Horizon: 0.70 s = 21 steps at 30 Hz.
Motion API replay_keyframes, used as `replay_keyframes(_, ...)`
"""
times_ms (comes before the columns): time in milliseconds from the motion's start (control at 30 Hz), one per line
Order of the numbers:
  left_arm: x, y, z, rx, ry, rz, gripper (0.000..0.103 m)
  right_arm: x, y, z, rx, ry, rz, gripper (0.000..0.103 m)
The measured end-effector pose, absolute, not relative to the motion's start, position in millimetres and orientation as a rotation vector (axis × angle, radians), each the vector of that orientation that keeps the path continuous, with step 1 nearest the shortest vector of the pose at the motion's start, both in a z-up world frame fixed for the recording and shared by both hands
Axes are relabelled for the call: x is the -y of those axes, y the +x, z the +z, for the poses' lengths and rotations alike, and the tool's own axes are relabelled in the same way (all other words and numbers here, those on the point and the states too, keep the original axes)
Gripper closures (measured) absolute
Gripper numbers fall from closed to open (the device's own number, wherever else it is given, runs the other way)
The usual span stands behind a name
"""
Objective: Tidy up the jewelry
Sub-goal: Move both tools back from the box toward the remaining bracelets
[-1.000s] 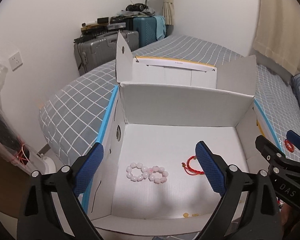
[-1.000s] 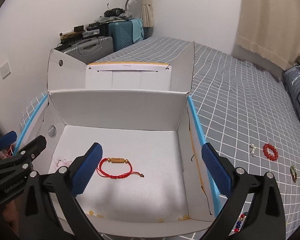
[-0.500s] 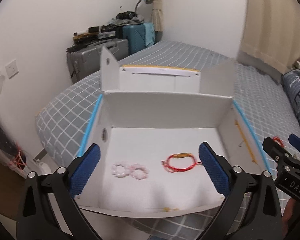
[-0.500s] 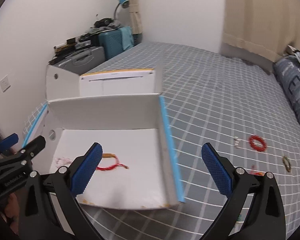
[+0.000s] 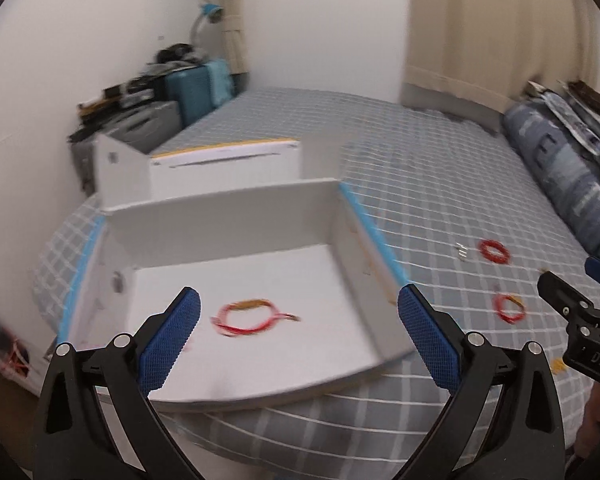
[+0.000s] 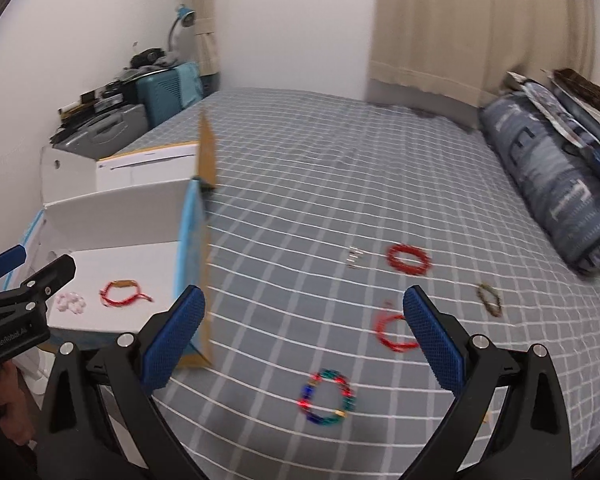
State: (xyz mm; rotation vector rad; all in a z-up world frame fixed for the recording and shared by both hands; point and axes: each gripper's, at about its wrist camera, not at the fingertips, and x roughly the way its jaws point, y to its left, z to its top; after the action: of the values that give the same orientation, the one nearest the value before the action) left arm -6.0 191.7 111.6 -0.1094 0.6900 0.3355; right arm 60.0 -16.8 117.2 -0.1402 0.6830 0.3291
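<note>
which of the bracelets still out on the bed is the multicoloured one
The blue, green and red beaded bracelet, lying nearest the camera between the open right gripper fingers. The others on the bedspread are the red bead ring, red cord bracelet and dark olive one.

Left tongs spread empty, red bracelet in white box

White box, grey white-checked bedspread, red bracelet, blue-padded tools.
</note>
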Motion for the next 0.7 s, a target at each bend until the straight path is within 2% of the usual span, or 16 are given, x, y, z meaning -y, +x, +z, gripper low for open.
replay_keyframes(367, -100, 13, 85, -0.741, -0.041, 0.175, 0.006, 112, 60, 90, -0.731, -0.092, 0.203, 0.008)
replay_keyframes(700, -52, 37, 54, -0.804, -0.029, 0.105, 0.006, 167, 63, 73, -0.744, -0.092, 0.117, 0.008)
